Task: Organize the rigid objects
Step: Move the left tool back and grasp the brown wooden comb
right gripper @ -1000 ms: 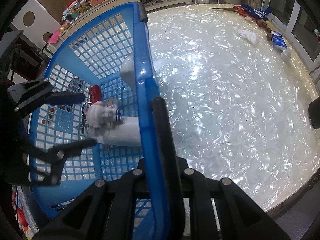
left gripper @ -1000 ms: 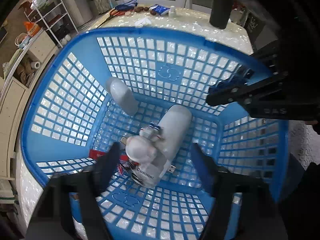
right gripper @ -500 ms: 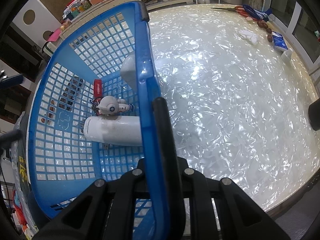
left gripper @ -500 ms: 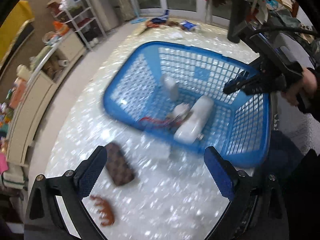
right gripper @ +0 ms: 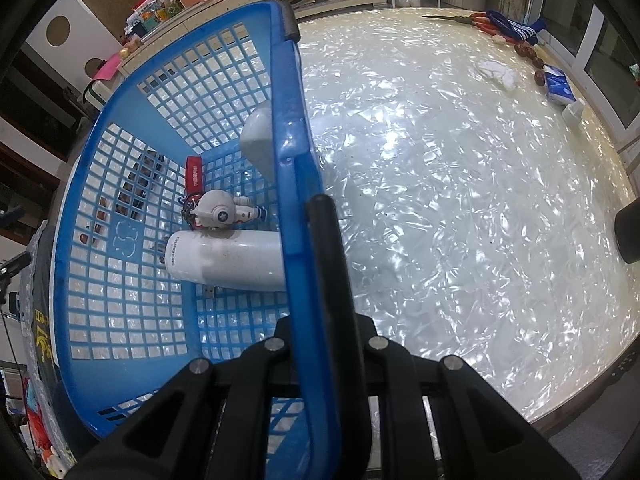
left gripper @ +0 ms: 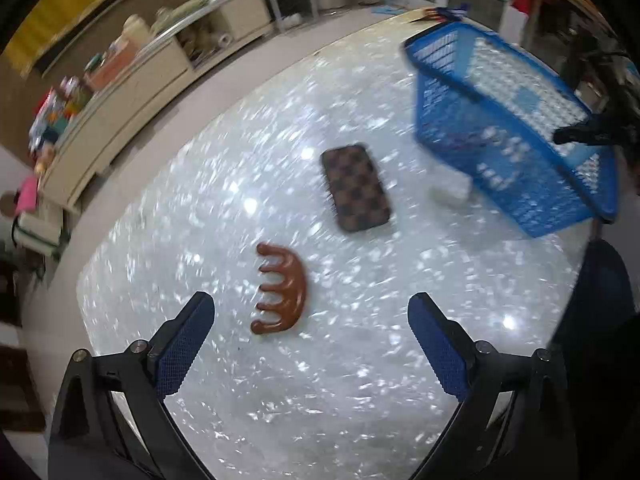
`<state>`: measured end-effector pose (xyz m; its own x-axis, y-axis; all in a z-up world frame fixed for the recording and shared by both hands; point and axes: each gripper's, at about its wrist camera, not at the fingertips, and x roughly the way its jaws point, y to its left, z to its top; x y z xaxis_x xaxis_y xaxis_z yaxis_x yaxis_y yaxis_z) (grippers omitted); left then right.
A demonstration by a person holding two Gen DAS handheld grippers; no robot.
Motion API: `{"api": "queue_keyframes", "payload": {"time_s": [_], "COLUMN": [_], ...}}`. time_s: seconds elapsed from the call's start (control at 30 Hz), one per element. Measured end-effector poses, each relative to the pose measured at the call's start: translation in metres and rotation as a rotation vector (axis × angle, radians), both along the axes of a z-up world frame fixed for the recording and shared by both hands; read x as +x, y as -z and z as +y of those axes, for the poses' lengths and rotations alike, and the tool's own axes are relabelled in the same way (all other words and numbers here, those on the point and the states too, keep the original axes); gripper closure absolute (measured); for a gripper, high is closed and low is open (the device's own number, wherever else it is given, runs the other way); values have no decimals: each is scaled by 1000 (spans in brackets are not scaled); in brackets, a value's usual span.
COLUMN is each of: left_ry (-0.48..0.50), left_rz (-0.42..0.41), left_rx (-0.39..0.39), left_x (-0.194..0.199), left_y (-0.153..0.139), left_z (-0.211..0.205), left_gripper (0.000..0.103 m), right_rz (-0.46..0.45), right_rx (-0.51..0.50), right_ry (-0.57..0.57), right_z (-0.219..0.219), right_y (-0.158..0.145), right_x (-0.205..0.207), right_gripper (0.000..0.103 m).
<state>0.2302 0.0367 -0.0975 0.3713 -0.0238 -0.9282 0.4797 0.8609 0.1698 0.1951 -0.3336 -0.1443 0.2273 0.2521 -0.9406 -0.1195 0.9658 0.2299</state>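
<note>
The left gripper (left gripper: 310, 344) hangs over the pearly table (left gripper: 360, 420) with its jaws spread wide and nothing between them; they have just been opening. Above its fingertips, at about eleven o'clock from the midpoint between them, lies the brown comb (left gripper: 282, 288), flat on the table with its thick teeth pointing to nine o'clock. Further up, toward one o'clock, lies the checkered phone case (left gripper: 356, 188), well apart from the comb, and beyond it at two o'clock stands the blue basket (left gripper: 508, 184).

The step in hand looks to me like picking up the comb. To do it well, I would bring the open jaws straight down so the comb's curved spine sits between the pads, gripping across the solid back rather than the teeth, which could slip or twist. The comb is low and flat, so the fingertips will need to reach right to the tabletop before closing.

The right gripper (right gripper: 316, 216) is closed on the basket's rim, one finger outside the wall and the other inside, steadying it. Inside the basket lie a white bottle (right gripper: 224, 256) on its side, a small astronaut figure (right gripper: 222, 212) touching it at twelve o'clock, a red tag (right gripper: 195, 176) above that, and a pale rounded object (right gripper: 256, 140) against the wall.

The comb looks hard and glossy with five stubby rounded teeth.
</note>
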Motion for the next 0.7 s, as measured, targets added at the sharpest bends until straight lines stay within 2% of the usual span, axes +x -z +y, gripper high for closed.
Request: {"api": "queue_keyframes", "payload": {"time_s": [0.07, 0.2, 0.37, 0.7], "left_ry": [-24, -17, -20, -69], "left_rz": [6, -40, 31, 83], "left_rx": [4, 30, 50, -28], "left_x": [5, 16, 36, 61], "left_y": [14, 42, 82, 110], "left_z": [7, 12, 15, 37], "left_gripper": [5, 5, 5, 5], "right_rz": [1, 3, 4, 9], "right_rx": [-3, -3, -8, -24], "right_ry": [0, -2, -3, -13], "right_z": [0, 1, 2, 5], "right_y": [0, 0, 0, 1], "right_x": [0, 0, 1, 2], "right_gripper": [92, 92, 91, 92]}}
